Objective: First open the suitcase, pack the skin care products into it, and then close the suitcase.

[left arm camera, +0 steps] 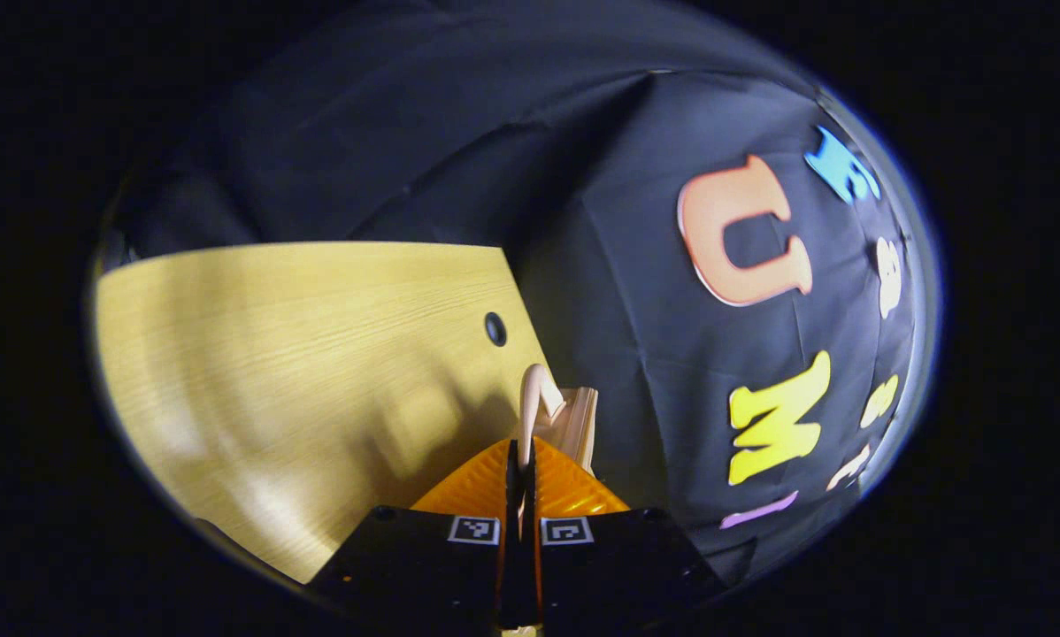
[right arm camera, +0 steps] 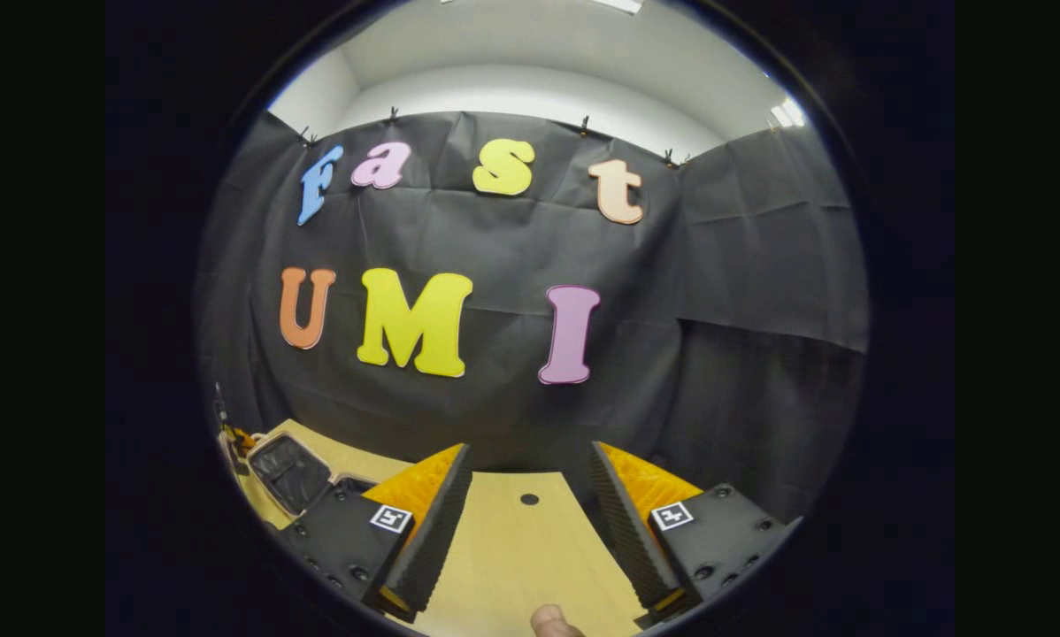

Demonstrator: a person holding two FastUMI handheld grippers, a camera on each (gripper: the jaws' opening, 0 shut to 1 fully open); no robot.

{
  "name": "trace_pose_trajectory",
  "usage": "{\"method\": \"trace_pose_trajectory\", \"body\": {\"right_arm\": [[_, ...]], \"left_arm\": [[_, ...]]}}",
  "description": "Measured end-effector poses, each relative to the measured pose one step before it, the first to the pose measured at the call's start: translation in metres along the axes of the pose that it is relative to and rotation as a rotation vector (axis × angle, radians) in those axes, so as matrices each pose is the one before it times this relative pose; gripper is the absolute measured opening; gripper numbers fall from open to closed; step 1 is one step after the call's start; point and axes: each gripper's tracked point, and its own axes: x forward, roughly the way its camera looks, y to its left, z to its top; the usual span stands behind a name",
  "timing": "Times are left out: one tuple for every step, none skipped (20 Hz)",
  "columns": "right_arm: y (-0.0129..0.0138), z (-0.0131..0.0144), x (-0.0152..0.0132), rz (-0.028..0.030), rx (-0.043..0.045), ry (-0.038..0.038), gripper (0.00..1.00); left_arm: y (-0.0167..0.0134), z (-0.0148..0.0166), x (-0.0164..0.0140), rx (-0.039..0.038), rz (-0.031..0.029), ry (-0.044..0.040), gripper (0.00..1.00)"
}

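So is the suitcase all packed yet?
Not yet, as far as I can see. Done: the suitcase looks open, with its dark lining showing. In hand: the left gripper is shut on a pale piece I can't identify; the right gripper is open over the table. Left: packing and closing.

A staged recording booth, not a home: black cloth [right arm camera: 742, 292] clipped up as walls around a bare wooden desk [right arm camera: 521, 548], white room wall [right arm camera: 530, 88] above.
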Motion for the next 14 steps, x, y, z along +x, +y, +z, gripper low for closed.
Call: {"method": "trace_pose_trajectory", "body": {"right_arm": [[-0.00333,0.00493,0.00013,0.00915,0.00944,-0.01627,0.79],[-0.00125,0.00791,-0.00093,0.00973,0.00983,-0.01973,0.8],[-0.00389,0.00665,0.00152,0.00557,0.01207,-0.0204,0.79],[-0.00265,0.00493,0.001,0.00712,0.0116,-0.01678,0.79],[-0.00223,0.00129,0.00358,0.0074,0.00703,-0.01299,0.79],[-0.00124,-0.00061,0.00155,0.01622,-0.00235,-0.00143,0.79],[-0.00178,-0.00239,0.00155,0.01412,-0.00064,0.00145,0.79],[-0.00201,-0.00234,0.00168,0.0147,-0.00083,0.00494,0.79],[-0.00222,-0.004,0.00164,0.01532,-0.00169,0.00963,0.79],[-0.00232,-0.00343,0.00122,0.01058,-0.00151,0.01246,0.79],[-0.00198,0.0,0.00277,0.01188,0.00246,0.00349,0.79],[-0.00242,0.00017,0.00142,0.0107,0.00303,0.00131,0.79],[-0.00373,-0.00007,0.00245,0.00923,0.00264,-0.00215,0.79],[-0.00356,0.00017,0.00169,0.00902,0.00031,-0.00164,0.79]], "left_arm": [[-0.01743,0.00315,-0.00438,0.02799,-0.01644,-0.01153,0.03],[-0.02168,0.0027,-0.00612,0.03257,-0.02135,-0.0168,0.03],[-0.01756,-0.00064,-0.00475,0.03775,-0.01547,-0.01594,0.03],[-0.01858,-0.00175,-0.00401,0.04477,-0.01428,-0.01448,0.03],[-0.01856,-0.00268,-0.00373,0.05319,-0.0136,-0.0131,0.03],[-0.01804,-0.00264,-0.00328,0.05853,-0.01674,-0.01257,0.03],[-0.01957,-0.00331,-0.00015,0.06161,-0.01578,-0.00651,0.03],[-0.019,-0.00276,0.00027,0.06095,-0.01484,-0.00198,0.03],[-0.01736,-0.00267,0.00159,0.05877,-0.00703,-0.00121,0.03],[-0.01727,-0.0017,0.00016,0.05364,-0.00711,-0.00092,0.03],[-0.01561,-0.00387,0.00018,0.04975,-0.0056,0.00195,0.03],[-0.01737,-0.00302,0.00006,0.04963,-0.00598,0.00332,0.02],[-0.0193,-0.00556,0.00215,0.05783,-0.01089,0.00484,0.03],[-0.01659,-0.00537,-0.00014,0.05426,-0.01035,0.00924,0.03]]}}
